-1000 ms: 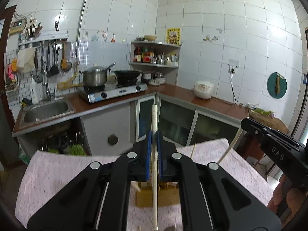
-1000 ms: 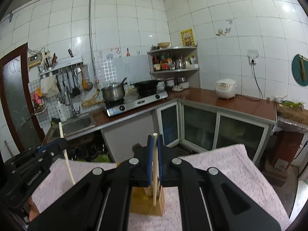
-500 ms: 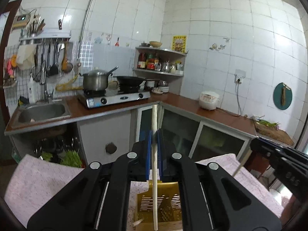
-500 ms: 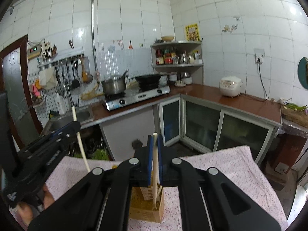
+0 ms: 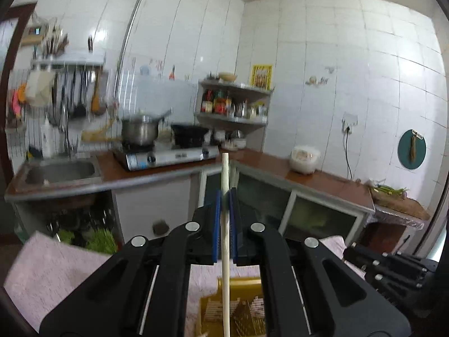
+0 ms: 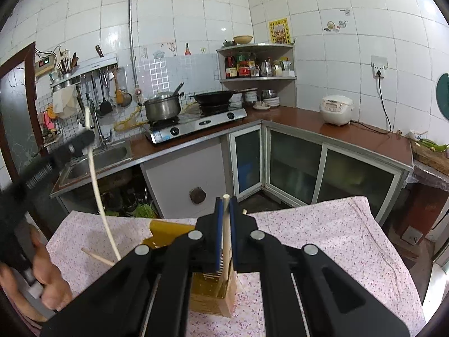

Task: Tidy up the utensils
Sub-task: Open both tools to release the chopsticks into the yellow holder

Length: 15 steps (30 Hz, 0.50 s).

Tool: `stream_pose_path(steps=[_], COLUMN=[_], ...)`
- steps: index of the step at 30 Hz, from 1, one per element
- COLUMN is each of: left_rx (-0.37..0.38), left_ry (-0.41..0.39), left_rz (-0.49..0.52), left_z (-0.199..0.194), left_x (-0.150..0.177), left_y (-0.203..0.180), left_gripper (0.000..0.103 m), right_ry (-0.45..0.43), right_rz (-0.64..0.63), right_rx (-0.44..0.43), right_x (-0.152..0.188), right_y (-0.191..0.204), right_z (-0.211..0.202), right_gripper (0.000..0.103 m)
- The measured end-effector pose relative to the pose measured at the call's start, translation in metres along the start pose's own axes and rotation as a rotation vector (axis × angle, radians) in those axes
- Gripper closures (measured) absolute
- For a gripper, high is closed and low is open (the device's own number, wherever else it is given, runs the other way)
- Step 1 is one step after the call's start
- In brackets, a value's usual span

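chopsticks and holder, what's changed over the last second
Both grippers have come in over the wooden holder on the cloth: in the left wrist view it has slid under the left gripper, and in the right wrist view the right gripper's chopstick now reaches lower into it. Unchanged: each gripper stays clamped on its chopstick, nothing released; a loose chopstick still lies on the cloth.

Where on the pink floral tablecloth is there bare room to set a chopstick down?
The pink floral tablecloth is bare on its right half, from the wooden slatted chopstick holder out to the cloth's right edge. It is crowded left of the holder: a loose pale chopstick, the yellow perforated lid and the left gripper.
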<state>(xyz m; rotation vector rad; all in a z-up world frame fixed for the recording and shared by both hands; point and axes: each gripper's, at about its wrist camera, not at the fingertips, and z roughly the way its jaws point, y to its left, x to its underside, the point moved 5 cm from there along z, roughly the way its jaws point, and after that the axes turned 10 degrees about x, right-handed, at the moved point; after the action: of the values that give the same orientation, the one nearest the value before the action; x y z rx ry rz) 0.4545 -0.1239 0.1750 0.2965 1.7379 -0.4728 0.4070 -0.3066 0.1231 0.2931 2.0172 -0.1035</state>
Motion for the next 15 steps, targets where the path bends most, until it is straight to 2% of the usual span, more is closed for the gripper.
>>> stream_pose_path(steps=[3,6,9,15], left_rx=[0.001,-0.012,-0.003,0.000], left_ry=[-0.055,-0.073,-0.038,0.061], left_rz=[0.016,0.059,0.078,0.046], left_z=[-0.008,-0.002,0.015,0.036], left_x=[-0.011,-0.007,0.017,0.064], left_y=[-0.009,-0.017,-0.019,-0.004], left_gripper=[0.099,0.099,0.099,0.098], right_ry=[-0.009,0.000,0.019,0.042], right_rz=[-0.004,-0.010,-0.006,-0.007], right_rx=[-0.006,-0.009,-0.011,-0.016], right_x=[-0.004,0.000,0.008,0.018], right_y=[0.003,0.005,0.004,0.004], right_z=[-0.002,0.000,0.006,0.014], right_gripper=[0.098,0.098,0.098,0.098])
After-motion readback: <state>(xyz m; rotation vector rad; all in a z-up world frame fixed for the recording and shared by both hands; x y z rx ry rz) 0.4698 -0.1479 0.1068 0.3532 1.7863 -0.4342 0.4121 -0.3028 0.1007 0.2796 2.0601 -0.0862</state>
